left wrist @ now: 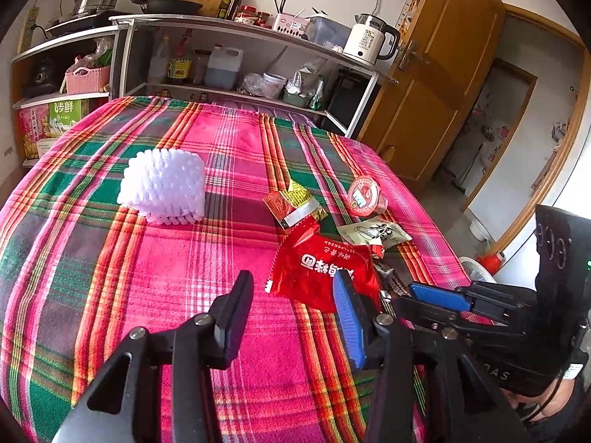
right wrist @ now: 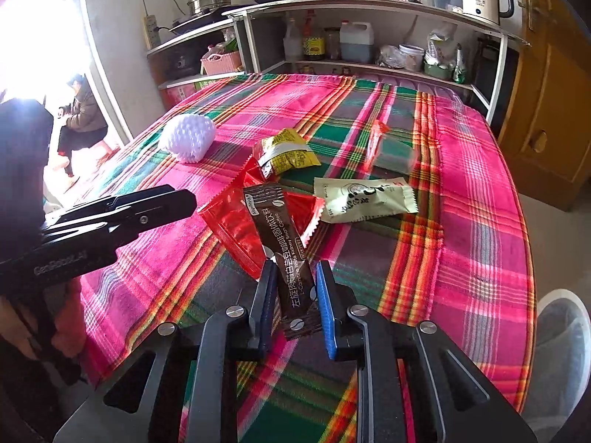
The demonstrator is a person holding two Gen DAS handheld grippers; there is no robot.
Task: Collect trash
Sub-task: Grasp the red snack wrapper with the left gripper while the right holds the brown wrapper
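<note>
Two grippers work over a plaid table (right wrist: 480, 192) strewn with wrappers. The right gripper (right wrist: 295, 291) has its jaws either side of a brown coffee sachet (right wrist: 284, 254), which lies along the gap between them, its far end resting on a red wrapper (right wrist: 236, 229). A sliver of gap shows on each side of the sachet, so the pads seem not to be pressing on it. The left gripper (left wrist: 291, 295) stands with jaws well apart and nothing between them, hovering over the near edge of that red wrapper (left wrist: 321, 273).

What could go wrong: the sachet is thin and flat, so the pads may slide over it and close on cloth, bunching the tablecloth instead. Since it overlaps the red wrapper, lifting could drag that wrapper along or flick it off the near edge. The two tools are close together, the left one just to the left of the sachet, and could knock each other if both close in on the same pile.

Around them lie a yellow packet (right wrist: 288, 151) farther off, a pale green packet (right wrist: 365, 199) to the right, a red-lidded cup (left wrist: 364, 192) beyond it, and a white foam net (left wrist: 162, 188) far left, well clear. No bin is clearly visible, though a pale round thing (right wrist: 561, 350) sits off the table at near right.
</note>
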